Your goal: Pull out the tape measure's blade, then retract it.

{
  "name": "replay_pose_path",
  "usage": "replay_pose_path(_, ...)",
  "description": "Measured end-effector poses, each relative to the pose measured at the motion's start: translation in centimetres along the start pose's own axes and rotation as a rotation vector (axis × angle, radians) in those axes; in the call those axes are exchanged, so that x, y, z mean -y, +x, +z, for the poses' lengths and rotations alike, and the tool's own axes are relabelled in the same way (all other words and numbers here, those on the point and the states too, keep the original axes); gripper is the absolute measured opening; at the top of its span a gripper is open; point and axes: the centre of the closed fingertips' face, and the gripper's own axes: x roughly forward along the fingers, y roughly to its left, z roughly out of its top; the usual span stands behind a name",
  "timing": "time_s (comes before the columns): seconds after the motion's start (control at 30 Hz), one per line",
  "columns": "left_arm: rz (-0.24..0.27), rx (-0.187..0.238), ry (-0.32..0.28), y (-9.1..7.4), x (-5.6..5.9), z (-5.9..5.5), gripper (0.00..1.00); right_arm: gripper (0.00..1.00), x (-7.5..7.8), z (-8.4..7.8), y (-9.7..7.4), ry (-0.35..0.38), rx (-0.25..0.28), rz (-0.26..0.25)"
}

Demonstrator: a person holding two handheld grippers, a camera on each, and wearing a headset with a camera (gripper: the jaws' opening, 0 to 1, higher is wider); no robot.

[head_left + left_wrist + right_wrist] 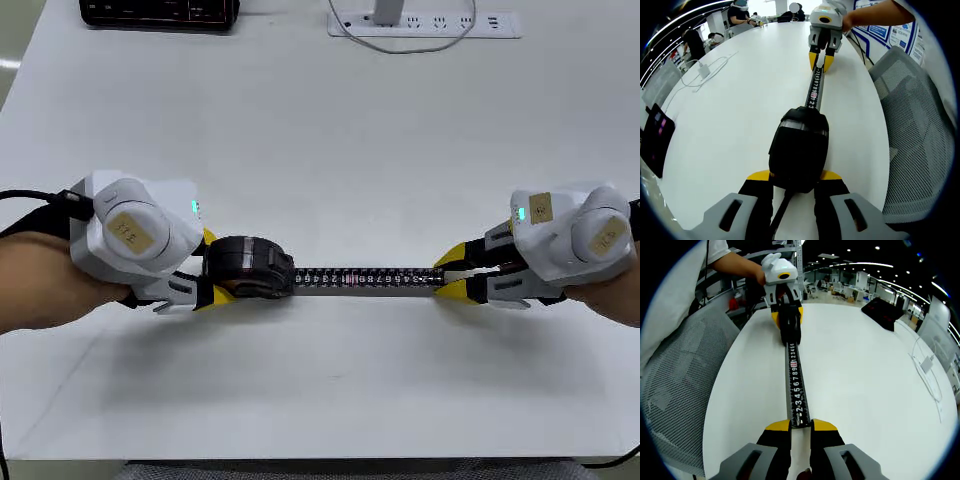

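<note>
From the head view, my left gripper [213, 268] clamps the black rubber-cased tape measure [250, 267] on the white tabletop [320, 150]. My right gripper [448, 273] pinches its dark numbered steel blade [365, 277] at the tip.

In the left gripper view, my jaws hug the case [799, 145].

In the right gripper view, the blade is out between us. I judge that retracting remains.

- Tape measure case [250, 268]: black plastic, glossy.
- Blade [365, 277]: thin dark strip, smooth, printed, faint sheen.
- Tabletop [320, 150]: white, smooth, softly reflective.
- Chair [675, 390]: grey woven mesh.
</note>
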Motion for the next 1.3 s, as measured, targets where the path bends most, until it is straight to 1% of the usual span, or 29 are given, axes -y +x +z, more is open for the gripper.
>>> replay_pose_path(0.93, 0.002, 0.001, 0.000, 0.0, 0.0, 0.1, 0.26, 0.10, 0.2, -1.8, -1.4, 0.010, -0.033, -0.017)
replay_pose_path(1.3, 0.002, 0.000, 0.002, 0.0, 0.0, 0.1, 0.26, 0.10, 0.4, -2.4, -1.9, 0.000, -0.054, -0.024)
